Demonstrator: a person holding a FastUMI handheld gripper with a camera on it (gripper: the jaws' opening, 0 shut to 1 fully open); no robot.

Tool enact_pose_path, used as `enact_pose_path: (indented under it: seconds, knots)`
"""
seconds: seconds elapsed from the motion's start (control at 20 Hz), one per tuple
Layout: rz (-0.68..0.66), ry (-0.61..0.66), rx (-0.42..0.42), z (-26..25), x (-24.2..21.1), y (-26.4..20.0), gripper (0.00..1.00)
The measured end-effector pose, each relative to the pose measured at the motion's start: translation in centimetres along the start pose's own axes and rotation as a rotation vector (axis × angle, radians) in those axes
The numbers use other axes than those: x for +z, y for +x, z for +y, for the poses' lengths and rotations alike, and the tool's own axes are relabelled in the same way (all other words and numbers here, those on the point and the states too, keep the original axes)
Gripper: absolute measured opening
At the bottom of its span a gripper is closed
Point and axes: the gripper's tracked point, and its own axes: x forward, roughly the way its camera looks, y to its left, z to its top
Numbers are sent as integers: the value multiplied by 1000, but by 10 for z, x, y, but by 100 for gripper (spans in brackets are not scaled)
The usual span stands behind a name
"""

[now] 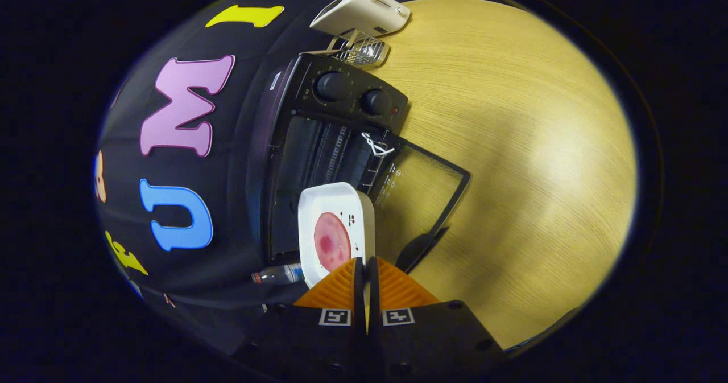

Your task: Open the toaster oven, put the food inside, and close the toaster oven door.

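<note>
The gripper (364,266) pinches the near rim of a white, rounded-square plate (341,212) bearing a round pink slice of food (331,242), holding it edge-up just before the black toaster oven (318,144), whose glass door (424,192) hangs open over the wooden table (523,144).

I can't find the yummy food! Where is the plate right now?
In the gripper view, the white plate with the food is pinched by its edge in the gripper, just ahead of the fingers, in front of the open toaster oven.
</note>
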Motion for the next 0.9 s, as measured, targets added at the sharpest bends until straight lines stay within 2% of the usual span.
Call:
enact_pose_path:
  seconds: [0.2, 0.45, 0.7, 0.9]
  knots:
    - [-136, 70, -13, 8, 7, 42, 6]
    - [-243, 228, 33, 29, 17, 76, 6]
    - [-271, 280, 36, 39, 16, 97, 6]
    - [-184, 283, 98, 48, -2, 98, 11]
